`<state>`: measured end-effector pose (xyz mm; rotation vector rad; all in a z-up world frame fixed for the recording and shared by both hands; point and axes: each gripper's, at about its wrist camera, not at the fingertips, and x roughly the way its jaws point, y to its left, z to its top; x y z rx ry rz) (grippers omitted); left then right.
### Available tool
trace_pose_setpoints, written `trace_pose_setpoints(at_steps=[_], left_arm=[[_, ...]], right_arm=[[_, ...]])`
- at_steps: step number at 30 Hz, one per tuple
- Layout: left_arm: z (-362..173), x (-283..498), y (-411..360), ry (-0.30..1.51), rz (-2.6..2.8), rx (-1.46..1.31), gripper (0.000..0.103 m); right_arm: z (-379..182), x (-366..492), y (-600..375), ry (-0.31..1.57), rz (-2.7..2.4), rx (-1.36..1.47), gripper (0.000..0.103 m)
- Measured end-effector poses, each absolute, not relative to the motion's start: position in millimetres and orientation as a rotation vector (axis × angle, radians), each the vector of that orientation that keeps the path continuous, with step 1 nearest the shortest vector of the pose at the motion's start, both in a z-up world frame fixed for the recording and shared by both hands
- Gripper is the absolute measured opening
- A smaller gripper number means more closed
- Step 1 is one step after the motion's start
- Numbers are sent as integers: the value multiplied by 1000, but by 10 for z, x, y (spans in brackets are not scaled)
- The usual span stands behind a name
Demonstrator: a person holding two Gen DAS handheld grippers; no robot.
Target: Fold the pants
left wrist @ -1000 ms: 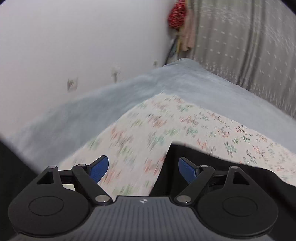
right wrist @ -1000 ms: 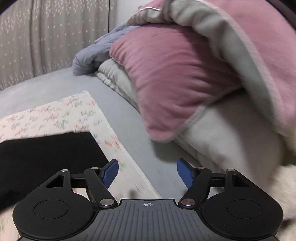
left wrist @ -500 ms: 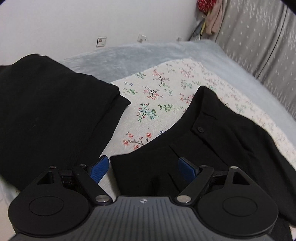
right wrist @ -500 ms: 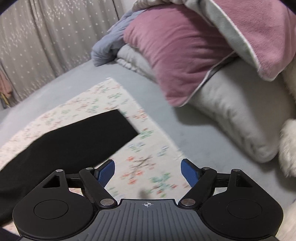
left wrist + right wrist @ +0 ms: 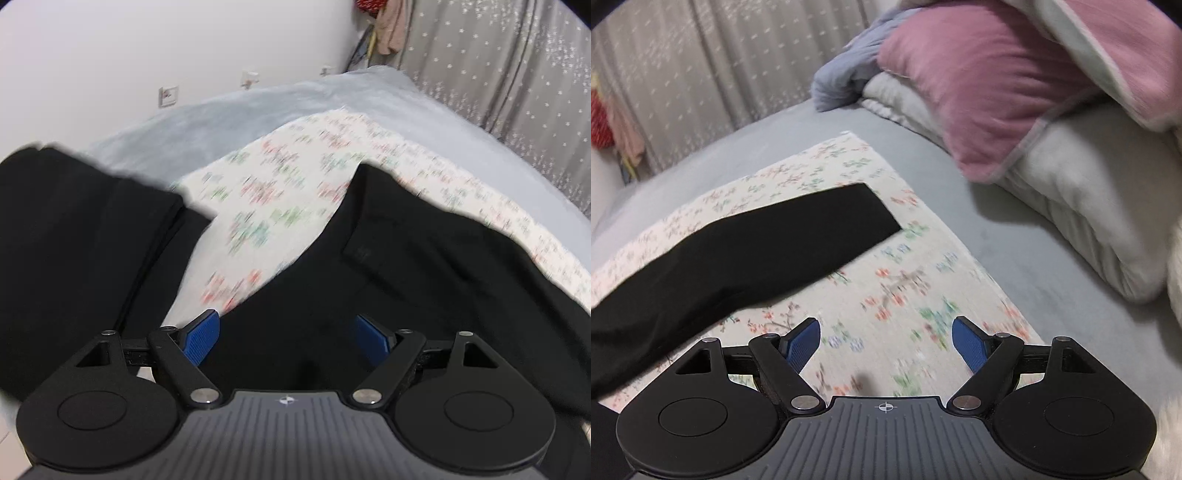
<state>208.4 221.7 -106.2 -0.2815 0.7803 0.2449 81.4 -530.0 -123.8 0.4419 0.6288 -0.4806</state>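
Up front in the left wrist view, the left gripper hangs over the waist end of the black pants, its blue ribbed pads spread wide with nothing pinched between them. The dark cloth lies below the gap, though whether the pads touch it cannot be told. The pants lie spread on a floral cloth, which looks laid out as a clean, flat work surface over the grey-blue bed; a small flap shows near the waistband. To the left sits a pile of folded black clothes, matte and soft-edged, probably set aside so the working patch stays free. A white wall and a grey starred curtain close the scene. Seen from the right wrist, the right gripper hovers over bare floral cloth, pads likewise wide apart and holding nothing. One straight, flat trouser leg runs across the cloth to a squared hem near the far corner, smooth and ready for a fold, I judge. Beyond, plump pink and pale grey bedding is heaped at the bed's head, well clear of the pants.
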Motion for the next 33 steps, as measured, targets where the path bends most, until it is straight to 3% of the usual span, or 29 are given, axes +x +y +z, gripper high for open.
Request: trace_pose_setpoints(at_steps=[6,13,15,16,18,19,20,21,22,28,33], left_arm=[[-886,3084,2111,733,199,-284,88],[-1320,4080,1825,809,164,-220,88],[-1454,4239,1731,828,167,-182,88],[-1515,4294,1696,834,165,-170,88],[-1630,4376,1620,851,146,-145,76],[-1669,4388,1568,843,155,-111,67],[-1686,4378,1502,814,160,-68,43],[-1655,4376,1479,798,151,-38,32],[-1641,4382,1458,795,139,-35,14],[-1438,4413,1416,693,129,-70,14],[-1482,4583,1260,656,173,-47,14]], right_arm=[[-897,1800,-5532,607,-452,316,80],[-1112,3158,-5976,723,-523,230,80],[-1356,3441,-5961,848,-494,154,76],[-1457,3514,-5926,895,-456,136,66],[-1491,3515,-5849,880,-379,146,42],[-1471,3512,-5816,881,-335,149,10],[-1449,3525,-5744,887,-337,96,10],[-1420,3536,-5656,890,-342,19,9],[-1373,3534,-5617,877,-355,-19,9],[-845,3611,-5538,644,-541,-186,8],[-900,3909,-5353,557,-678,-356,8]])
